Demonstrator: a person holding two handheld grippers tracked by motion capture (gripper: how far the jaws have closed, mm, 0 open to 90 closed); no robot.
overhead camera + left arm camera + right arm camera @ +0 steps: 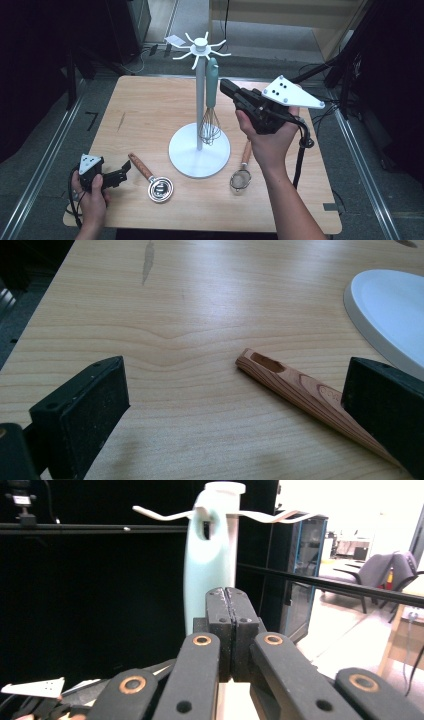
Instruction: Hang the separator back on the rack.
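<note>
- Whisk point(212, 100) is hanging from a hook of the white stand point(185, 165), which is standing at the middle of the tabletop point(145, 110); its teal handle is up at the hook and its wire cage is dangling just above the stand's round base.
- Right gripper point(225, 87) is hovering high beside that teal handle, its tongs pressed together with nothing between them; in the right gripper view point(230, 597) the handle point(205, 570) is rising just behind the closed tips.
- Left gripper point(125, 167) is resting near the tabletop's near left corner, tongs apart, with the wooden handle of the metal scoop point(150, 177) lying between them, unpinched.
- Scoop handle point(300, 390) is looking stiff, light and dry, likely offering a sure hold; gripping mid-handle should be leaving the hanging hole at its tip free.
- Whisk is probably light, with a smooth, possibly slippery handle and springy wires; the handle's thick middle is looking like the safest spot to grip.
- Strainer point(241, 175) is lying toward the near right corner, apart from both grippers.
</note>
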